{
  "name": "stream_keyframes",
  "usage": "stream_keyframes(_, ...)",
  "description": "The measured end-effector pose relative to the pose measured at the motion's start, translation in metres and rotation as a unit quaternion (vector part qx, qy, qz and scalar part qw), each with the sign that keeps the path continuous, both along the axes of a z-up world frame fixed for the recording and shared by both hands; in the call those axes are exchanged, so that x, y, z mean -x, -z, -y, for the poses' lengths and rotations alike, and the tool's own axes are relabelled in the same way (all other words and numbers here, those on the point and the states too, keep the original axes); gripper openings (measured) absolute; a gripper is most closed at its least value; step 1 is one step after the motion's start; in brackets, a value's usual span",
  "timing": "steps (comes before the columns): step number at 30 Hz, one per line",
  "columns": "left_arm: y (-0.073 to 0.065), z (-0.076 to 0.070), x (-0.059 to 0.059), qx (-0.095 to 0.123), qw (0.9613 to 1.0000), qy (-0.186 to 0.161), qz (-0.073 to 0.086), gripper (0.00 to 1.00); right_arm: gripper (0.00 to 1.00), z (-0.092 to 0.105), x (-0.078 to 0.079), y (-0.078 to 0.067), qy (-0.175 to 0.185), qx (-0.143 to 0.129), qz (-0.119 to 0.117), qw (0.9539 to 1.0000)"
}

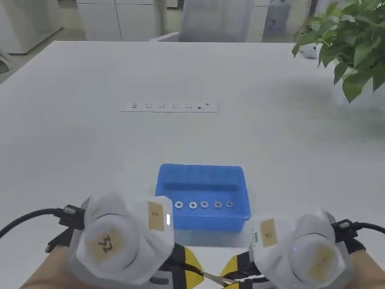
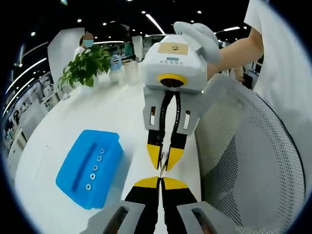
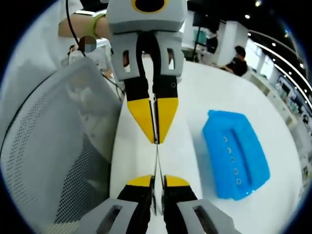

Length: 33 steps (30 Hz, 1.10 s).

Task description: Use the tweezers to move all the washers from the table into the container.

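Left tongs (image 2: 160,181) and right tongs (image 3: 157,179) meet tip to tip, both clamped on the tweezers (image 3: 156,158). Five washers (image 1: 204,205) lie in the container (image 1: 201,171) on the bench (image 1: 180,72).

Cropped by the head view's lower edge: jaws of the left gripper (image 1: 194,269) and right gripper (image 1: 231,272). Mostly buried between those closed jaws: tweezers (image 1: 215,278), a thin silver sliver. Too small for detail inside the container (image 1: 201,174): washers (image 1: 204,205). Illegible at centre: marks on a strip (image 1: 168,107) on the tabletop (image 1: 72,132). Clipped at upper right: plant (image 1: 355,42).
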<state>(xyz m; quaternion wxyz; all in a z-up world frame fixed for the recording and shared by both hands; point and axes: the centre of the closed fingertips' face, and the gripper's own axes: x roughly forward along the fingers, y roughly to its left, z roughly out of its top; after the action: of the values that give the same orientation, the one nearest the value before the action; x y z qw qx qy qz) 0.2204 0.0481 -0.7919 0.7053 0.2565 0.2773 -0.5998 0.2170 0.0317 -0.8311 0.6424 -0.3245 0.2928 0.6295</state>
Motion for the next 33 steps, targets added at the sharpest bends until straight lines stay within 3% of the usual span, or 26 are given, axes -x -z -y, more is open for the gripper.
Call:
stream_keyframes(5, 0.009, -0.008, 0.000, -0.002, 0.9999, -0.007, -0.016, 0.00, 0.14, -0.004, -0.004, 0.006, 0.018, -0.020, -0.001, 0.9996)
stream_keyframes(9, 0.020, -0.014, 0.000, -0.016, 0.9997, -0.004, -0.019, 0.00, 0.32, -0.002, -0.002, -0.002, 0.064, -0.071, -0.017, 0.9953)
stream_keyframes(12, 0.029, -0.019, 0.001, -0.029, 0.9993, -0.002, -0.025, 0.00, 0.40, 0.008, 0.000, -0.009, 0.087, -0.088, -0.019, 0.9921)
stream_keyframes(15, 0.038, -0.024, 0.000, -0.053, 0.9983, 0.003, -0.025, 0.00, 0.45, 0.029, 0.000, -0.019, 0.121, -0.095, -0.006, 0.9881)
stream_keyframes(19, 0.048, -0.027, -0.002, -0.077, 0.9961, 0.000, -0.042, 0.00, 0.52, 0.061, -0.001, -0.033, 0.179, -0.105, 0.013, 0.9782)
stream_keyframes(25, 0.057, -0.029, 0.003, -0.119, 0.9914, 0.008, -0.054, 0.00, 0.57, 0.107, 0.001, -0.056, 0.227, -0.103, 0.058, 0.9667)
stream_keyframes(27, 0.059, -0.030, 0.005, -0.132, 0.9890, 0.010, -0.065, 0.00, 0.59, 0.117, 0.001, -0.061, 0.241, -0.104, 0.067, 0.9626)
stream_keyframes(30, 0.062, -0.029, 0.004, -0.147, 0.9871, 0.011, -0.063, 0.00, 0.59, 0.135, 0.001, -0.070, 0.286, -0.121, 0.075, 0.9478)
stream_keyframes(32, 0.063, -0.029, 0.005, -0.152, 0.9858, 0.009, -0.070, 0.00, 0.60, 0.140, 0.002, -0.073, 0.302, -0.132, 0.074, 0.9411)
stream_keyframes(33, 0.063, -0.029, 0.005, -0.156, 0.9850, 0.008, -0.073, 0.00, 0.61, 0.142, 0.004, -0.076, 0.318, -0.145, 0.071, 0.9344)
